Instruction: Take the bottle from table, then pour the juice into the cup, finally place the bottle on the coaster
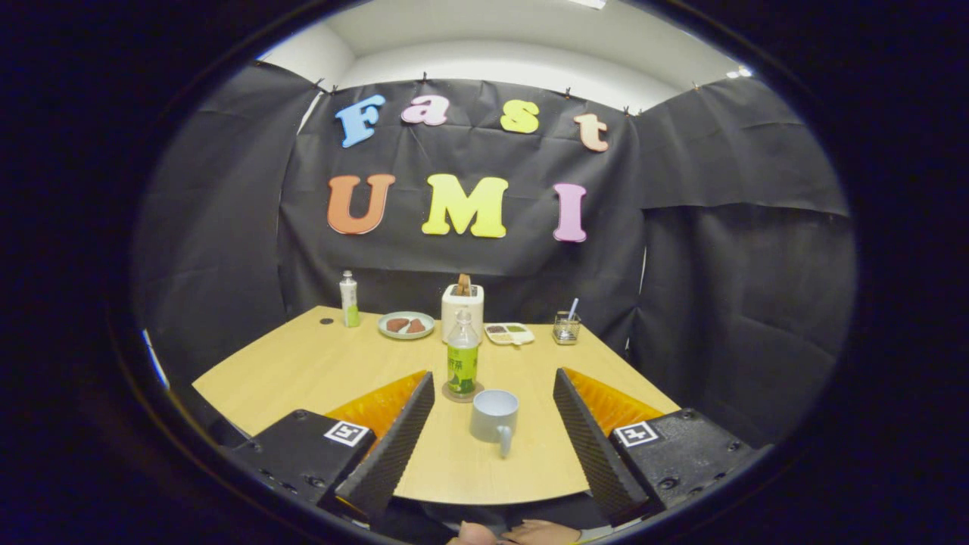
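Bottle (462, 356) upright on coaster (462, 393), beyond open jaws, untouched.

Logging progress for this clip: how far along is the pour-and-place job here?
The bottle already stands on the coaster, just behind the cup, so placing looks done. The gripper is open, holding nothing, fingers either side of the cup. Whether juice was poured can't be told. Apparently nothing left.

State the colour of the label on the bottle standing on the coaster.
Green, seen in the gripper view: the bottle stands just ahead of the open gripper.
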Available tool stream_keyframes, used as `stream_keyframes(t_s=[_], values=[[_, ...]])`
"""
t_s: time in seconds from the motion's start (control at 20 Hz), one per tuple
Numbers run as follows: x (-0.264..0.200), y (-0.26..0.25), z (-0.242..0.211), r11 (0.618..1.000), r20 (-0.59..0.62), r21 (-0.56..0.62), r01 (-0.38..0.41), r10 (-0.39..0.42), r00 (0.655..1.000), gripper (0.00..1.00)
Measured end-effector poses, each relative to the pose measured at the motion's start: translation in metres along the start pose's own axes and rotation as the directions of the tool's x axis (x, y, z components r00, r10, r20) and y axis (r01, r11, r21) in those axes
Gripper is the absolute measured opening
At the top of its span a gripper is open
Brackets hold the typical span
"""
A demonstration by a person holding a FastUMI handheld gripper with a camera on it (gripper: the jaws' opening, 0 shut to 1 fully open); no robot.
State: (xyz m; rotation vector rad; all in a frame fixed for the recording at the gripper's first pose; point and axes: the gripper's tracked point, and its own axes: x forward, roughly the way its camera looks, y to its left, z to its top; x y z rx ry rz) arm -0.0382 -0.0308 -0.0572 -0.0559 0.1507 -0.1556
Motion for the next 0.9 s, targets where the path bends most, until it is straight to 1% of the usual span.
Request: stream_keyframes(t_s=[0.15, 0.35, 0.6, 0.9], values=[[-0.010, 0.003, 0.000, 1.000, -0.006, -0.012, 0.003, -0.003, 1.000, 1.00], [-0.026, 0.013, 0.013, 1.000, 0.044, -0.021, -0.017, 0.018, 0.999, 1.00], [-0.039, 0.025, 0.022, 0.999, 0.080, -0.025, -0.043, 0.045, 0.996, 1.00], [-0.039, 0.041, 0.022, 0.996, 0.103, -0.028, -0.090, 0.092, 0.990, 1.00]])
